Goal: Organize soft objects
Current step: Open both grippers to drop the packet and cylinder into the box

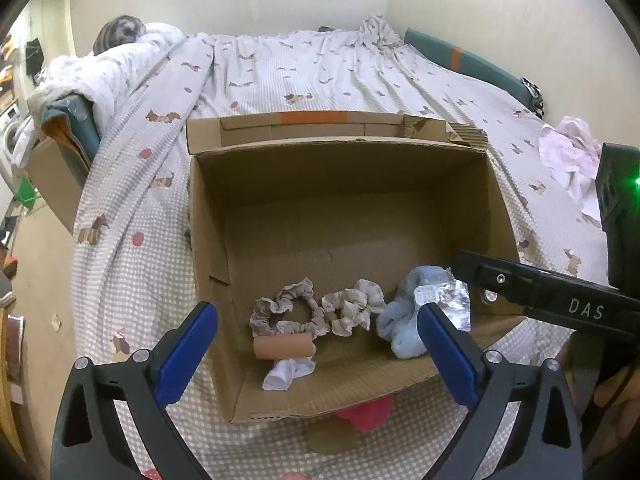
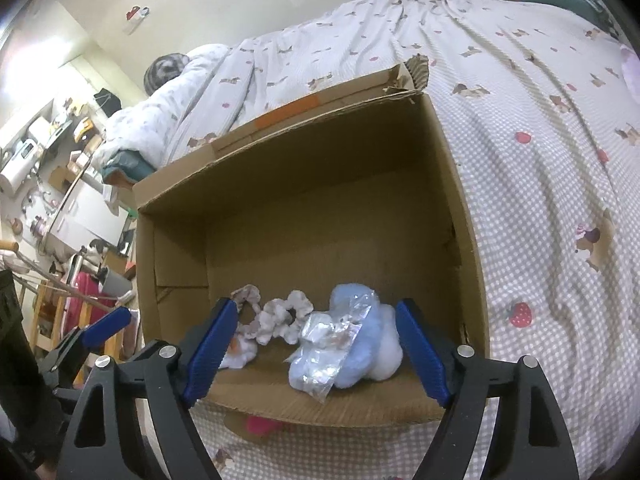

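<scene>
A cardboard box point(image 1: 344, 216) sits on the bed point(image 1: 132, 264) near its front edge, and the soft things lie in a row along the box's near wall. From the left there is a beige scrunchie point(image 1: 286, 312), a pale scrunchie point(image 1: 354, 308) and a blue fluffy bundle point(image 2: 360, 344) with a crinkly clear packet point(image 2: 324, 344) lying on top of it. Both the left gripper point(image 1: 318, 334) and the right gripper point(image 2: 316, 344) hover over the row with jaws spread wide, holding nothing. Everything looks light and squashy; the scrunchies should pinch easily across the fabric ring, while the packet looks slippery, so the fluff beneath is the safer grip.
</scene>
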Action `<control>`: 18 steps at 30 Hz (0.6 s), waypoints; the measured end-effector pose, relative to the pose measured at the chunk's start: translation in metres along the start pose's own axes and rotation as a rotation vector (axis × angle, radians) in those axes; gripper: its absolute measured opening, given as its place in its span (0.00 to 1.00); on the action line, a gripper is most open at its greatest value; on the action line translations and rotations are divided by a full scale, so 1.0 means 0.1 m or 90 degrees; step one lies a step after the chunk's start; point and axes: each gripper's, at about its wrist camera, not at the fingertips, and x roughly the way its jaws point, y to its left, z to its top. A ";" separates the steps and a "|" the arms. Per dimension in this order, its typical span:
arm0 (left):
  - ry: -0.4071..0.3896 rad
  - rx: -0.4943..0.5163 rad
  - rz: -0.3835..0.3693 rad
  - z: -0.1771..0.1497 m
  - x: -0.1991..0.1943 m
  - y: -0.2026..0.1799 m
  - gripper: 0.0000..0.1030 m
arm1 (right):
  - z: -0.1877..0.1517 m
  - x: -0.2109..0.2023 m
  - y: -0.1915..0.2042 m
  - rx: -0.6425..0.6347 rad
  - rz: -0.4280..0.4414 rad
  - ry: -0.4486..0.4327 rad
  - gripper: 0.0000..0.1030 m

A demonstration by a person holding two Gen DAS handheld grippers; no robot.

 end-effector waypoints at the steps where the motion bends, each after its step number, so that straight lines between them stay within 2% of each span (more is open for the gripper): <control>1: -0.003 0.001 0.005 0.00 -0.01 -0.01 0.97 | 0.00 0.00 0.00 0.001 0.001 0.002 0.84; 6: -0.015 -0.003 0.032 -0.01 -0.08 0.00 0.97 | -0.02 -0.02 0.02 -0.002 0.004 0.003 0.84; 11: -0.035 -0.003 0.031 -0.04 -0.20 0.03 0.97 | -0.06 -0.07 0.04 -0.005 0.008 0.002 0.84; 18: -0.041 -0.004 0.054 -0.12 -0.35 0.05 0.97 | -0.15 -0.16 0.07 -0.008 0.004 0.003 0.84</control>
